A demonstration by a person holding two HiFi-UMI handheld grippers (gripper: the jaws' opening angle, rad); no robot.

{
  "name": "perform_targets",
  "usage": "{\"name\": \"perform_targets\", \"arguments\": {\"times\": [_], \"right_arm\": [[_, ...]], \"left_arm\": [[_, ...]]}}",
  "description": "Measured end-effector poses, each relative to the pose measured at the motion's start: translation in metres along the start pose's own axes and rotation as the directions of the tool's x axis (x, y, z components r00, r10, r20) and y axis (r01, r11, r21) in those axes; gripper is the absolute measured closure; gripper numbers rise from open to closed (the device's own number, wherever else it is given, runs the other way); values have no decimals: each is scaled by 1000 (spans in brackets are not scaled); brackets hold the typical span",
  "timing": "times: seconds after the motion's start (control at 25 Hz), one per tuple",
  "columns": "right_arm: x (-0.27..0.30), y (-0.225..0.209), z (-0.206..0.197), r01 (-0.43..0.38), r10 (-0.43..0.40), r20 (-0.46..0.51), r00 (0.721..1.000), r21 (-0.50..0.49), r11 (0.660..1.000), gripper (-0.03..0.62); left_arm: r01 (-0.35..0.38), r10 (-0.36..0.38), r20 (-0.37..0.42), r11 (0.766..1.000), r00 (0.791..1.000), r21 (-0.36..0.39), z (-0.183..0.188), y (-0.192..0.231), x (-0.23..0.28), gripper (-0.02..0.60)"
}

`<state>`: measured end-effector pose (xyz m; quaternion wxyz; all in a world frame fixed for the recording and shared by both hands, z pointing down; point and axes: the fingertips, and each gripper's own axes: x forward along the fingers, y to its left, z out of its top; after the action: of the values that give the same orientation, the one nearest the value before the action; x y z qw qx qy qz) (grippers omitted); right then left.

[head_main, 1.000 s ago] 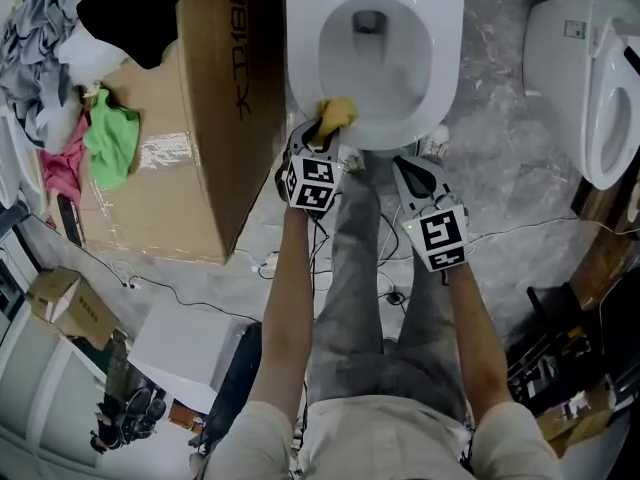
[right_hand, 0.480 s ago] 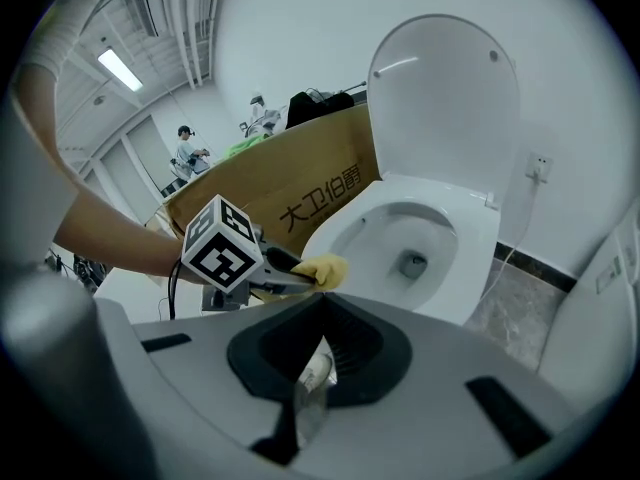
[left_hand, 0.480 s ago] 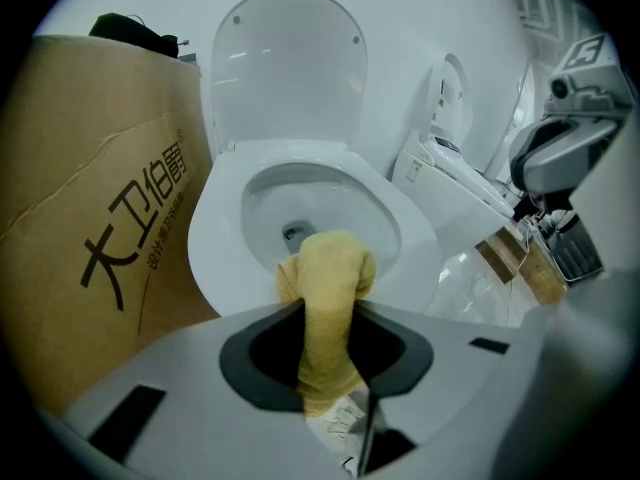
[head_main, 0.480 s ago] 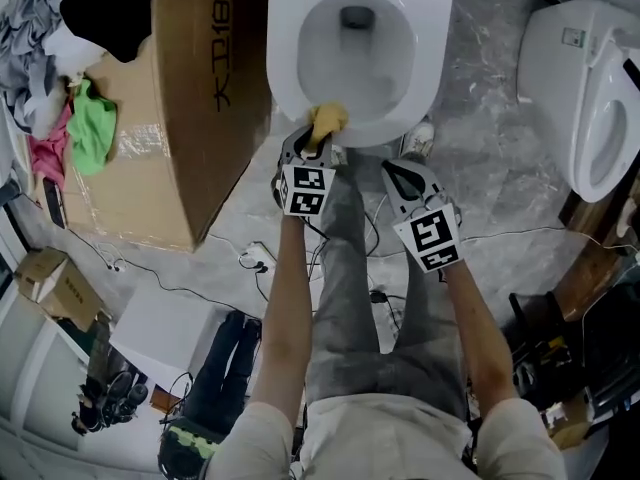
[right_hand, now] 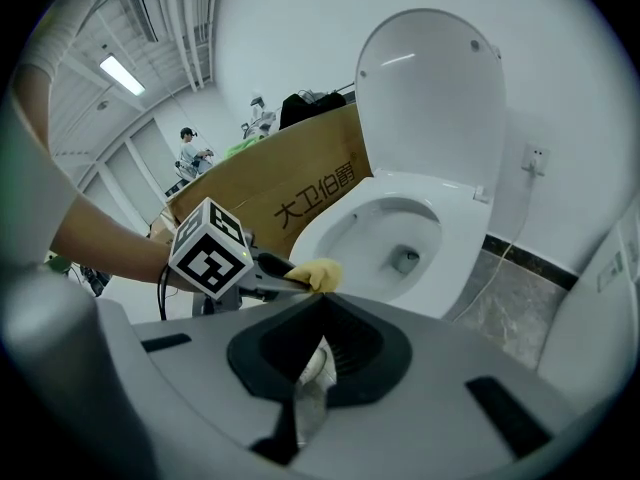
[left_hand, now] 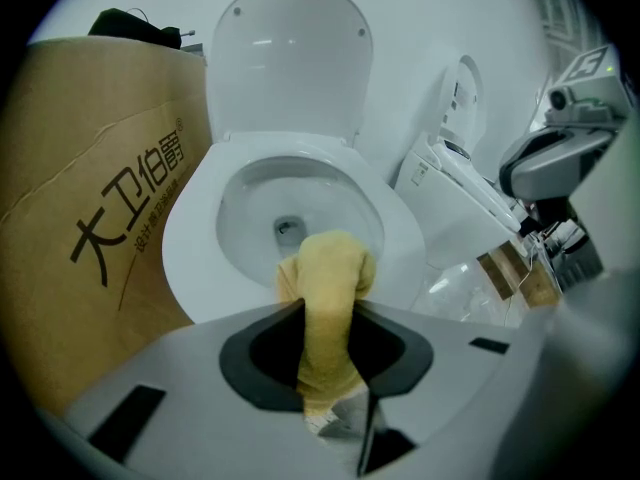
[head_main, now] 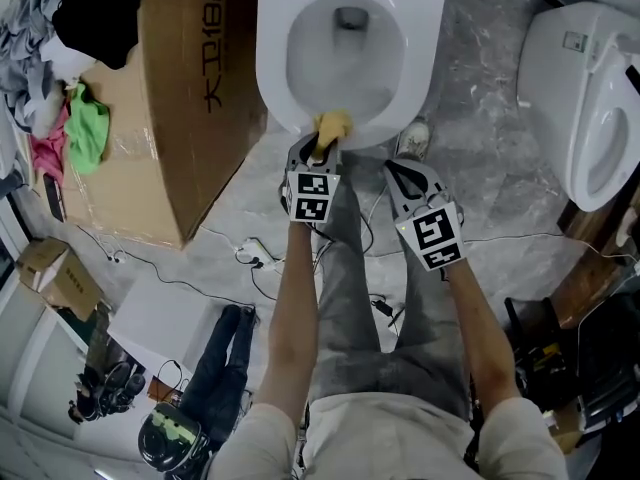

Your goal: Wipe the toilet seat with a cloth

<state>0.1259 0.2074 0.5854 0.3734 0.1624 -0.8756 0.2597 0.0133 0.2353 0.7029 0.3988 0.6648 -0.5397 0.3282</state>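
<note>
A white toilet stands with its lid (left_hand: 290, 58) up and its seat (head_main: 272, 73) down. A yellow cloth (head_main: 333, 125) lies against the front rim of the seat. My left gripper (head_main: 320, 146) is shut on that cloth, which bulges out past its jaws (left_hand: 325, 273) over the seat (left_hand: 195, 258). My right gripper (head_main: 400, 168) hangs lower and to the right, in front of the bowl, shut with nothing in it. The right gripper view shows its jaws meeting at the tip (right_hand: 322, 300), with the left gripper and cloth (right_hand: 318, 273) just beyond them.
A large cardboard box (head_main: 190, 118) stands tight against the toilet's left side. A second toilet (head_main: 590, 98) is at the right. Cables (head_main: 250, 258) trail over the marble floor. Clothes (head_main: 60, 118) are piled at the far left. The person's legs stand just before the bowl.
The left gripper has slid the cloth along the seat's front rim from the left-front toward the middle. The right gripper has stayed beside it, still shut.
</note>
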Motion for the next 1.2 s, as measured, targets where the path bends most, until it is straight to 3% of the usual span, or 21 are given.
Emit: {"name": "perform_targets", "arguments": {"times": [0.72,1.2], "right_arm": [[-39,-75,-26,26,-26,5,1000,63,998,588],[-52,-111,-27,41,-42,14,999,100,994,586]], "left_arm": [[-15,16,2,994,1000,-107,28,-63,28,462],[-18,17,-15,993,1000,-114,63,-88,56,460]]}}
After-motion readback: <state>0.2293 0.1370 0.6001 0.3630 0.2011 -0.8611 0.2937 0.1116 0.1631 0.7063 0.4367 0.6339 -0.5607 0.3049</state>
